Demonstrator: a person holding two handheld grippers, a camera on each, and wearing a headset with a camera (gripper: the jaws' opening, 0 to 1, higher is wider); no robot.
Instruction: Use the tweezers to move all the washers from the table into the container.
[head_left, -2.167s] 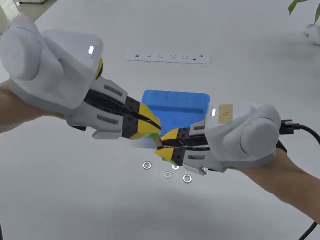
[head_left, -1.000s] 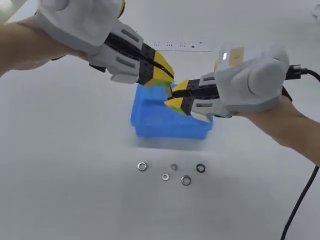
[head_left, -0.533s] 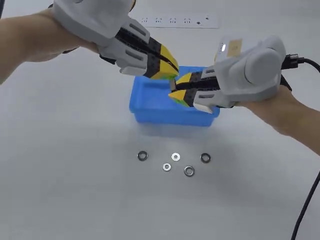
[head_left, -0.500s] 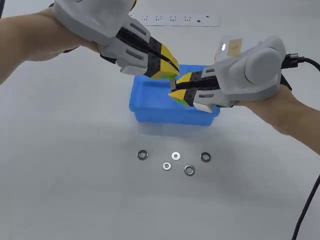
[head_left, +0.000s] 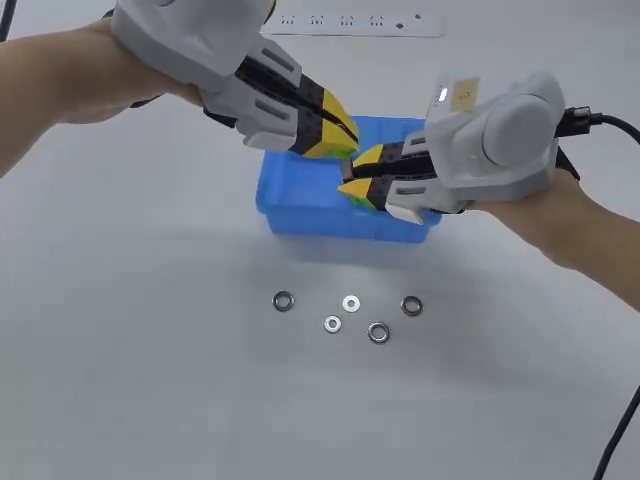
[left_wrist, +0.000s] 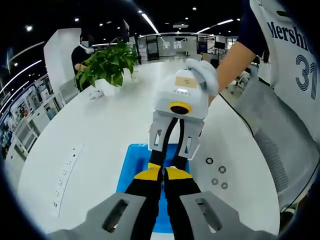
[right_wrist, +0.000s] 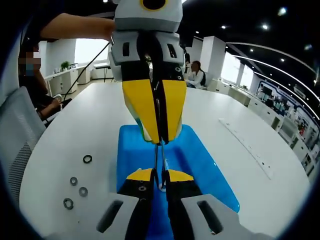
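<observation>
Both grippers meet tip to tip over the blue container (head_left: 300, 205). My left gripper (head_left: 340, 138) comes from the upper left, my right gripper (head_left: 352, 185) from the right. In the right gripper view thin metal tweezers (right_wrist: 159, 162) run from the left gripper's shut yellow jaws (right_wrist: 155, 112) down between my right gripper (right_wrist: 160, 176) jaws, which close on them above the container (right_wrist: 200, 165). Several washers (head_left: 351, 303) lie on the white table in front of the container, also seen as washers (left_wrist: 222, 169) and washers (right_wrist: 73, 180). Left gripper (left_wrist: 163, 174) is shut.
A white power strip (head_left: 345, 20) lies at the far side of the table. A black cable (head_left: 612, 125) trails from the right gripper. A potted plant (left_wrist: 107, 65) stands further off on the table. A seated person (right_wrist: 195, 74) is in the background.
Both grippers rose from just above the washers to over the container, still tip to tip. Over the last half second they hardly moved; the head camera shifted a little.
</observation>
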